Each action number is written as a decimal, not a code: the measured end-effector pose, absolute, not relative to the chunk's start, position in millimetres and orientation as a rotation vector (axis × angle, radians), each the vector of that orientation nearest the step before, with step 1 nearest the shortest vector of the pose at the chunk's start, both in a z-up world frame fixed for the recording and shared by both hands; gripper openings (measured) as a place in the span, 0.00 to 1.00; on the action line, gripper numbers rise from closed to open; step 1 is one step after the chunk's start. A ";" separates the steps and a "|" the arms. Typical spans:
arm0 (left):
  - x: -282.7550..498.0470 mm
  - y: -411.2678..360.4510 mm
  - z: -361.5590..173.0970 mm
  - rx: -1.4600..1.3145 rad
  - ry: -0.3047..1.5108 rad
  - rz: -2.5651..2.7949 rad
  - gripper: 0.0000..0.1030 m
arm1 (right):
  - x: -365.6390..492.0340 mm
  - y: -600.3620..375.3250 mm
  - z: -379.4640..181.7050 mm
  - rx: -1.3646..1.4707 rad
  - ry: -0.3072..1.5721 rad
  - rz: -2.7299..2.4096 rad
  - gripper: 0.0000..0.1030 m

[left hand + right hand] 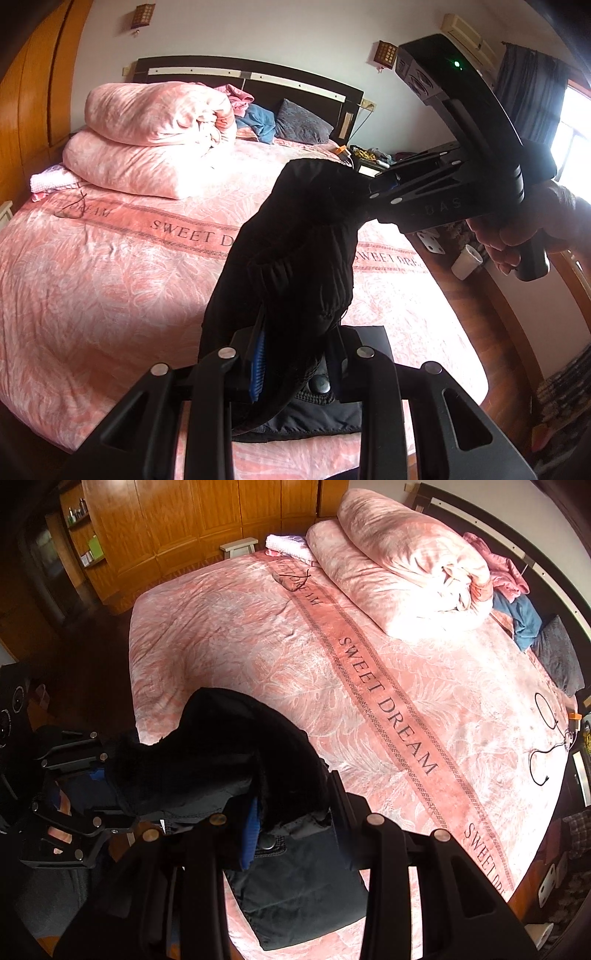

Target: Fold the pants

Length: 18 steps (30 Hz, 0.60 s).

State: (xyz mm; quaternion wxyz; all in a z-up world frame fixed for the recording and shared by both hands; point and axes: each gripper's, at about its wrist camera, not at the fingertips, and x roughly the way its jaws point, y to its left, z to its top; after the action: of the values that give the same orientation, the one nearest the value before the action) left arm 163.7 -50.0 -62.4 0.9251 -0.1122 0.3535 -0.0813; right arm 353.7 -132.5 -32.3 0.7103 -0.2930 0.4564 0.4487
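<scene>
Two grippers: both carry one pair of black pants above a pink bed.
Bed (pixel 110 266): wide pink cover, the landmark for all that follows.
Folded quilt (pixel 155 140): piled at the head of the bed, well apart from the pants.
Pants (pixel 295 240): bunched and lifted over the near edge of the bed, strung between the grippers, with a lower part lying flat on the cover.
Right gripper (pixel 364 184): fingers clamped on one end of the pants, above the bed.
Left gripper (pixel 295 354): fingers clamped on the other end, close to the bed's near edge.
Risk, slipping: thick bunched cloth could likely slide out of either grip.
Risk, crooked fold: the bunched cloth may land creased, with its edges uneven.
</scene>
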 end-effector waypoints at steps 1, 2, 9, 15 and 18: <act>163.2 -54.5 -63.7 -0.223 0.728 -0.172 0.26 | 353.4 -136.2 -33.7 -0.646 1.013 0.993 0.33; 163.5 -57.9 -64.5 -0.217 0.731 -0.177 0.26 | 353.1 -140.0 -35.2 -0.642 1.013 0.991 0.33; 164.4 -82.0 -72.3 -0.175 0.746 -0.204 0.26 | 353.6 -164.0 -46.3 -0.613 1.018 0.976 0.33; 166.6 -100.7 -77.4 -0.141 0.758 -0.225 0.26 | 354.0 -182.9 -54.2 -0.594 1.020 0.960 0.33; 166.6 -110.2 -79.8 -0.126 0.765 -0.238 0.26 | 353.9 -192.4 -58.2 -0.583 1.023 0.953 0.32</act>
State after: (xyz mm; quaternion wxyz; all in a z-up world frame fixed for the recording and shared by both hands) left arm 166.6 -110.2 -79.8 0.9190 -0.0613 0.3720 -0.1156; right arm 353.9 -192.4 -58.2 0.7266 -0.2643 0.4641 0.4321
